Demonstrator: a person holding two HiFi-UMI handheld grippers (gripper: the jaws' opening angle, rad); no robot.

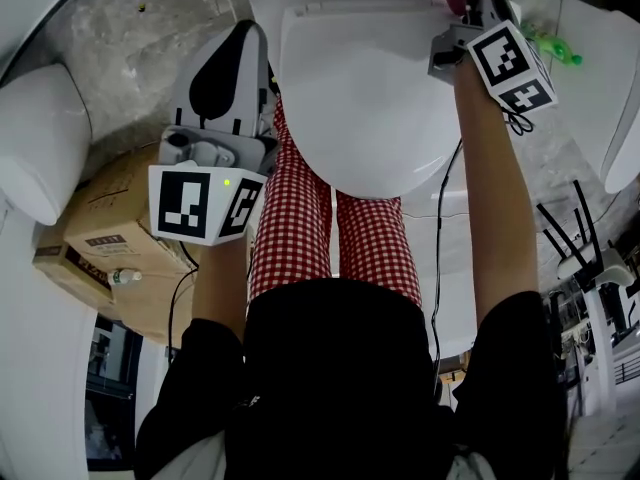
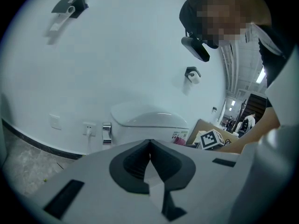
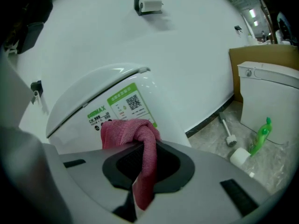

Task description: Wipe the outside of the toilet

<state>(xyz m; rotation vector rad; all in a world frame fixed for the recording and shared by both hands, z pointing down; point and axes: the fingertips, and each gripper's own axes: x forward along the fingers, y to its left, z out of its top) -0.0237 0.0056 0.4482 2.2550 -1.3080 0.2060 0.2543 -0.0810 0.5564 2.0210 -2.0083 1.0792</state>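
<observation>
The toilet (image 1: 370, 88), white with its lid down, stands directly before the person, seen from above in the head view. The pink cloth (image 3: 140, 139) is bunched at the toilet's flank, just below a green-edged label (image 3: 124, 104). Whether cloth and porcelain touch cannot be told.

Only the head view shows both tools at once. The right gripper (image 1: 470, 18) reaches to the rear right of the lid. The left gripper (image 1: 235, 68) is held beside the bowl's left edge, apart from it.

Only the right gripper view shows the label, a green bottle (image 3: 259, 136), a toilet brush (image 3: 226, 132) and a paper roll (image 3: 239, 157) on the floor near a second cistern (image 3: 271, 97).

The left gripper view alone shows the toilet against the wall, with a wall socket (image 2: 88, 129) and a chrome fitting (image 2: 106, 133) beside it.

The right gripper's jaws are closed on the cloth, one end hanging down between them. The left gripper's jaws meet along a thin seam and hold nothing.

A cardboard box (image 1: 110, 228) lies on the floor at the person's left.
</observation>
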